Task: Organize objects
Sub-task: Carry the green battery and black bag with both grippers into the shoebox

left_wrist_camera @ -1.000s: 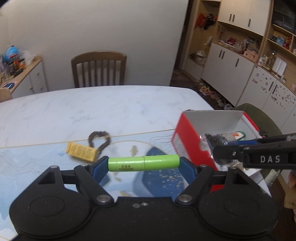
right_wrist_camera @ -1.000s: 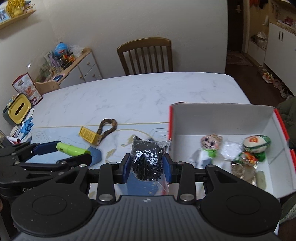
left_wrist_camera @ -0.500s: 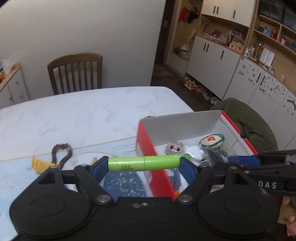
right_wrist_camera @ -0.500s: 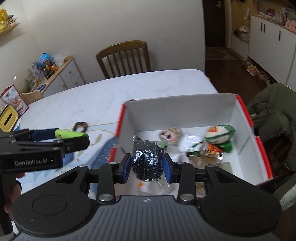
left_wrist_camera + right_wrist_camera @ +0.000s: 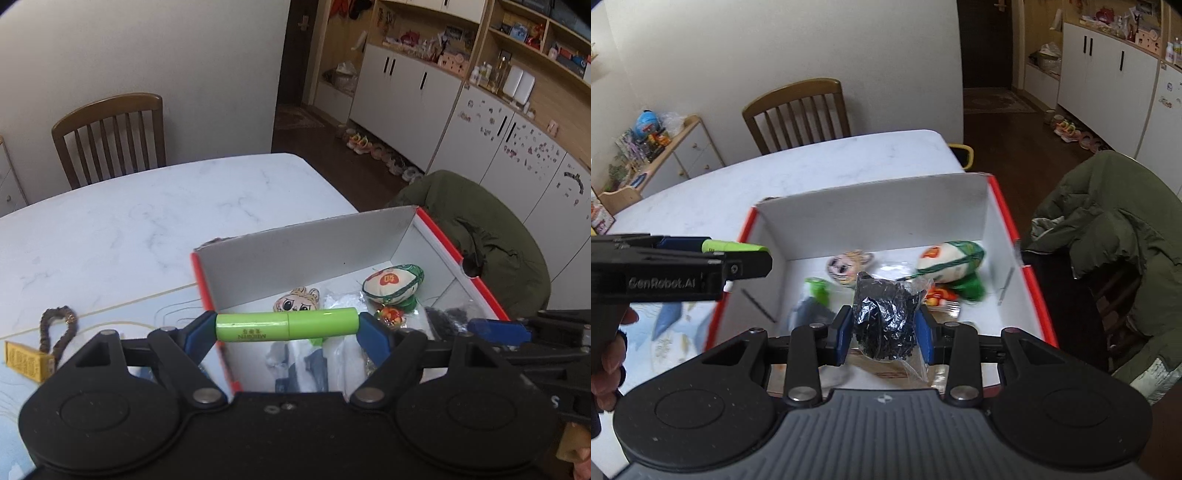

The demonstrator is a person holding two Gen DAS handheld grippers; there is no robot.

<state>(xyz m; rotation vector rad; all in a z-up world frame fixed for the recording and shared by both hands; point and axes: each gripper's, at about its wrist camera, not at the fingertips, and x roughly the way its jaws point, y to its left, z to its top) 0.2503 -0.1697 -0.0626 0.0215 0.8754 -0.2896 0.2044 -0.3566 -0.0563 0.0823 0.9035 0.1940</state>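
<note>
Left gripper clamps green tube endwise: rigid, light, probably slick. Right gripper pinches bead bag: soft, crinkly film. Both over box.

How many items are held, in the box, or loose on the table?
Held: 2, green tube, black bead bag
Clearly in box: 3, doll face charm, rugby-ball plush, orange trinket
Loose on table: 1, braided tassel with yellow tag
Total: 6
</note>
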